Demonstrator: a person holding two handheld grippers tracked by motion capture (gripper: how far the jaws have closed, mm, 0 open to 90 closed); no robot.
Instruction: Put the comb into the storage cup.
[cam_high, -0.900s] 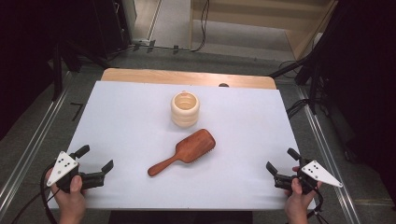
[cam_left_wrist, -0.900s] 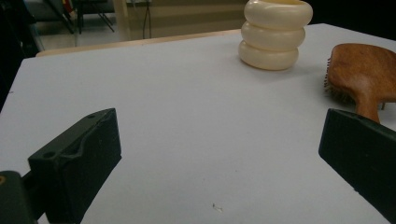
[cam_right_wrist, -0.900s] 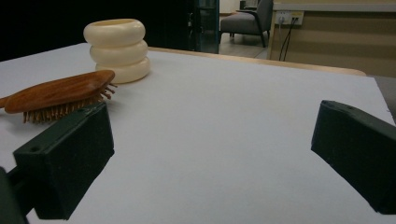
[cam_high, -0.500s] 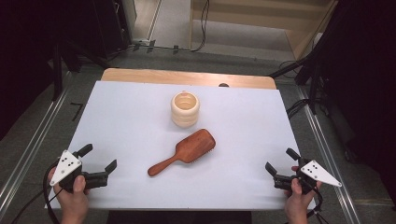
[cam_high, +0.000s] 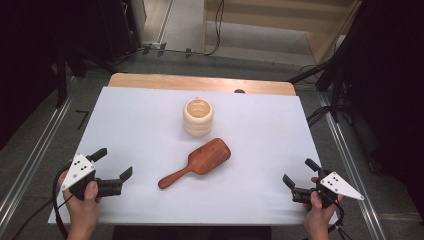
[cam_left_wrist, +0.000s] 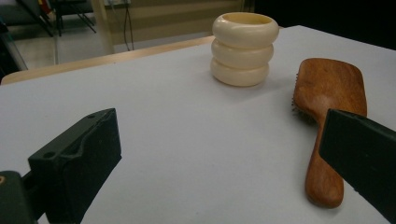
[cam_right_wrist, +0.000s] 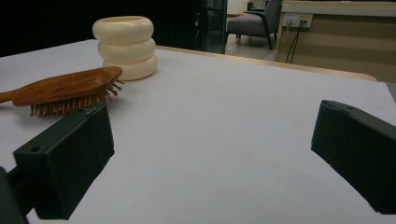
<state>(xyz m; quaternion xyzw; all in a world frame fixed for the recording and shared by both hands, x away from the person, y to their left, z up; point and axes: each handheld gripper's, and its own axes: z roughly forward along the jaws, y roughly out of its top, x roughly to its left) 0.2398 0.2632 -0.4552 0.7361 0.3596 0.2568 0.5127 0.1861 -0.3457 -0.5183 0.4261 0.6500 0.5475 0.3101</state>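
A cream ribbed cup (cam_high: 198, 116) stands upright behind the middle of the white table (cam_high: 260, 125). In front of it a wooden hairbrush (cam_high: 197, 162) lies bristles down, its handle pointing toward the near left. My left gripper (cam_high: 115, 162) is open near the front left corner, empty, and aimed at the brush. In the left gripper view the cup (cam_left_wrist: 245, 49) and brush (cam_left_wrist: 329, 116) lie ahead, beyond the left gripper (cam_left_wrist: 219, 140). My right gripper (cam_high: 299, 171) is open and empty near the front right corner. The right gripper view has the cup (cam_right_wrist: 126, 44) and brush (cam_right_wrist: 70, 88) far left of the right gripper (cam_right_wrist: 210, 135).
A wooden strip (cam_high: 200, 82) edges the back of the table, with a small dark hole (cam_high: 239, 91) in it. Metal rails (cam_high: 30, 165) run along both sides. Cables (cam_high: 320, 112) lie on the floor at the right.
My left gripper has edged a little forward and to the right. The right gripper, the cup and the brush have not moved.
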